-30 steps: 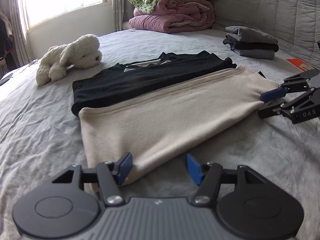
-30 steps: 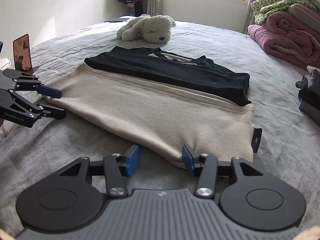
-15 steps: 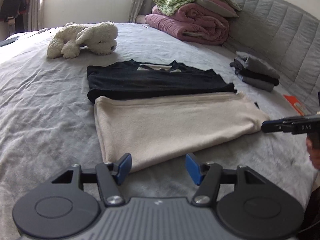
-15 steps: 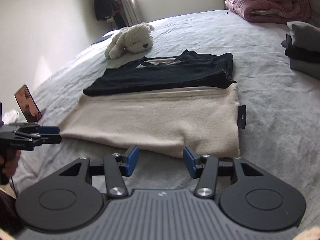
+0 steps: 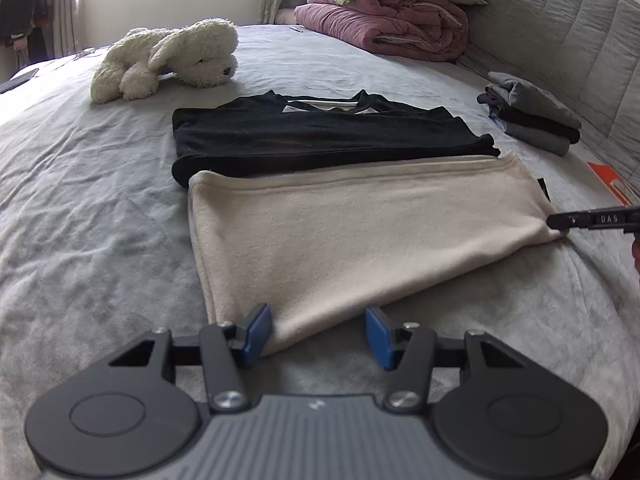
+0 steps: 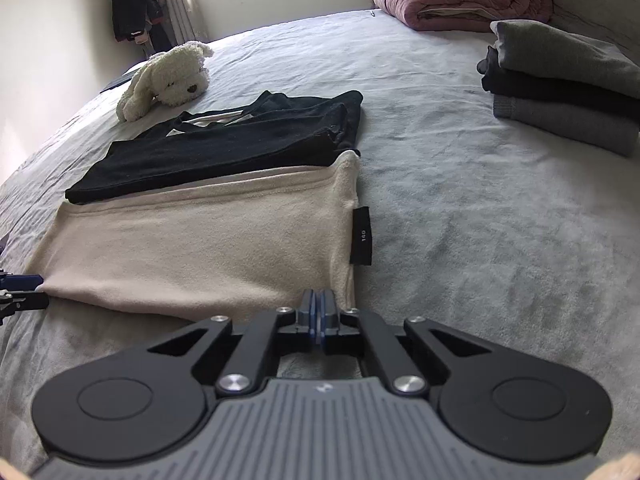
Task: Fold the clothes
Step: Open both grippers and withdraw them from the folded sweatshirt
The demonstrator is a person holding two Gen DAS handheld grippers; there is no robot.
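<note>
My right gripper [image 6: 319, 320] has just clamped onto the near corner of the beige garment [image 6: 208, 248] lying flat on the bed [image 6: 480, 208], while my left gripper [image 5: 318, 330], jaws narrowing, straddles the opposite corner unpinched, so next I close it and lift both corners.

Right claw [image 6: 319, 316] has just closed, pads together; left claw [image 5: 318, 334], half-spread, has just been narrowing.

White plush dog [image 5: 168, 60], rolled pink quilt [image 5: 392, 28], grey bedspread [image 6: 460, 208]
</note>
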